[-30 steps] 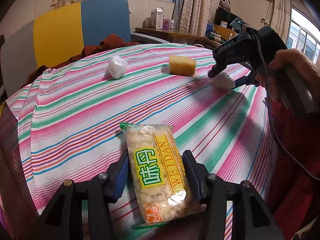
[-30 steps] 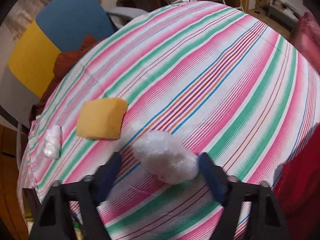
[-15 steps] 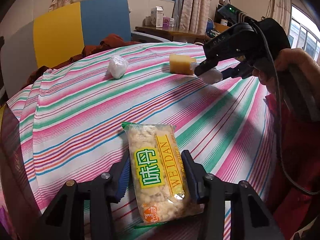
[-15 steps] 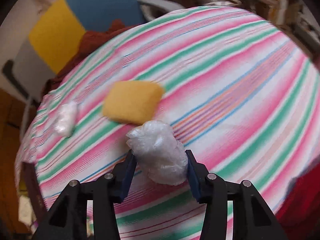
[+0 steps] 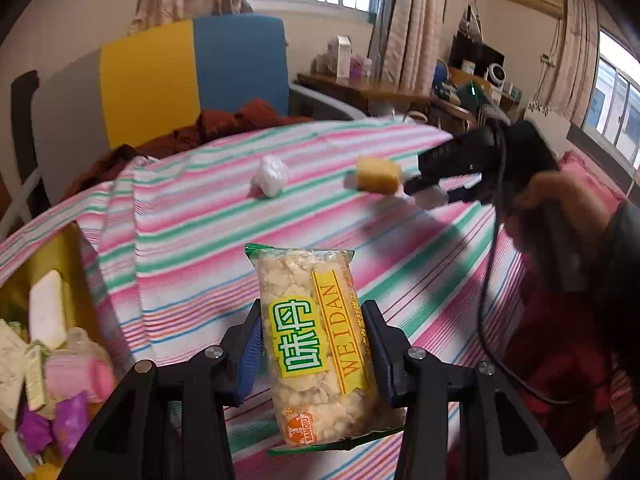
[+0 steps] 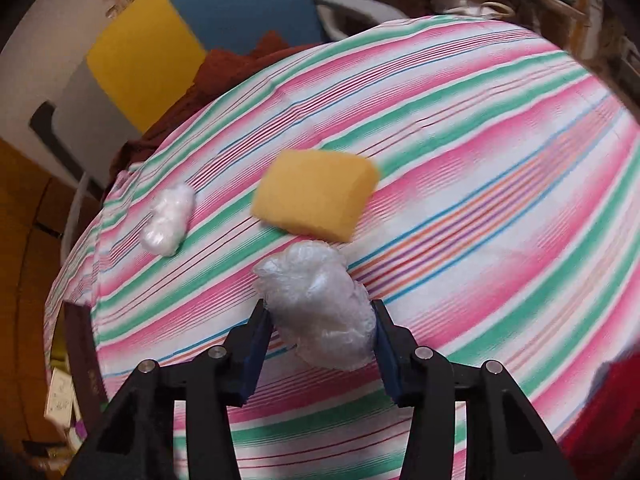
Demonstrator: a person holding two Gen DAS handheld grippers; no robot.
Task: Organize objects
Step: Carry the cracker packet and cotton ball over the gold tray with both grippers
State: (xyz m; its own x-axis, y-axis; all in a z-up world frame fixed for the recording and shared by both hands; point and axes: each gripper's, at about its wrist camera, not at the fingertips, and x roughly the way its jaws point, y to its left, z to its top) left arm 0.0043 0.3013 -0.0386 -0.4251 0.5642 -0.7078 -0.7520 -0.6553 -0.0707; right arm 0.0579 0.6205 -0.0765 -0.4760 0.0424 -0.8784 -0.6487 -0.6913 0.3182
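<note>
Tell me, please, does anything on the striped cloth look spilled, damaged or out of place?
Nothing stands out. The yellow sponge and small plastic wad lie intact on the striped cloth; each gripper simply holds one item, with no spill visible.

Your left wrist view sits low near the striped tablecloth's edge, facing across it toward the yellow sponge. Your right wrist view looks steeply down, close above that sponge (both share it and the cloth).

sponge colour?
Yellow-orange sponge lying on the striped cloth; clearest in the right wrist view.
</note>
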